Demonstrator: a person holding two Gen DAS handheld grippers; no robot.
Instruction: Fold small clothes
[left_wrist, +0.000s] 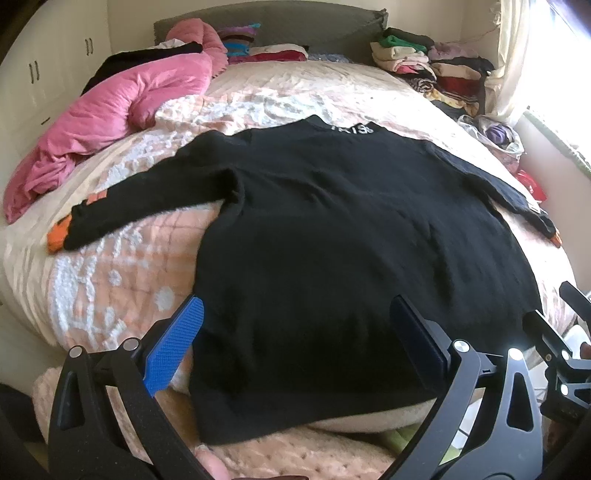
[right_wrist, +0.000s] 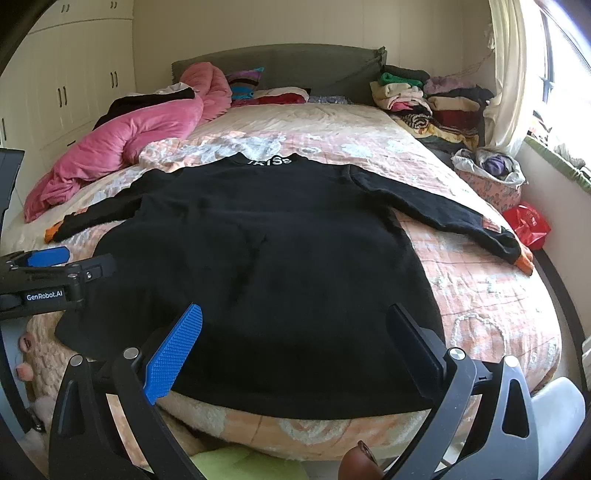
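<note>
A black long-sleeved sweater with orange cuffs and white lettering at the collar lies flat on the bed, sleeves spread to both sides; it also shows in the right wrist view. My left gripper is open above the sweater's hem near the bed's front edge, holding nothing. My right gripper is open above the hem further right, also empty. The left gripper shows at the left edge of the right wrist view. The right gripper shows at the right edge of the left wrist view.
The bed has a peach patterned quilt. A pink duvet lies at the left. Stacks of folded clothes sit at the far right by the headboard. A basket of clothes and a red bag stand at the bed's right side.
</note>
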